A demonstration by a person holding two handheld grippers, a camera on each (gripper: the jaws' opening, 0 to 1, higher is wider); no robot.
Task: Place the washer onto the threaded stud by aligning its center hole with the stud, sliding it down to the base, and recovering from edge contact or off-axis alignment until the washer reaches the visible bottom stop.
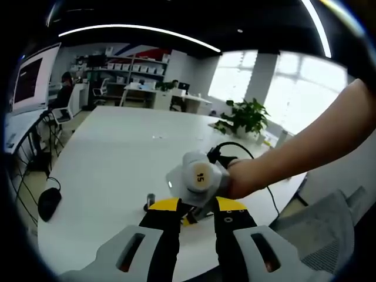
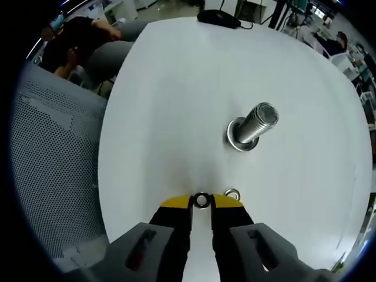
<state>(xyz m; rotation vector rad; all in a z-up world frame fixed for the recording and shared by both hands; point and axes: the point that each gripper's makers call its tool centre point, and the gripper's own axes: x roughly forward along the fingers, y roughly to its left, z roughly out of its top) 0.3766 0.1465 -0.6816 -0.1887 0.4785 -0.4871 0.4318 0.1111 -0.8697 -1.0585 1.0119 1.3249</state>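
Gripper pinching washer, mid-table.

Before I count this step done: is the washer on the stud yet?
No. The washer sits between the right gripper tips, apart from the upright stud.

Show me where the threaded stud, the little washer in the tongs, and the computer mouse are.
threaded stud (image 2: 258,121): right gripper view, on its ribbed shaft.
washer (image 2: 201,200): right gripper view, on its ring, between the tong tips.
computer mouse (image 1: 49,202): left gripper view, on its black back.
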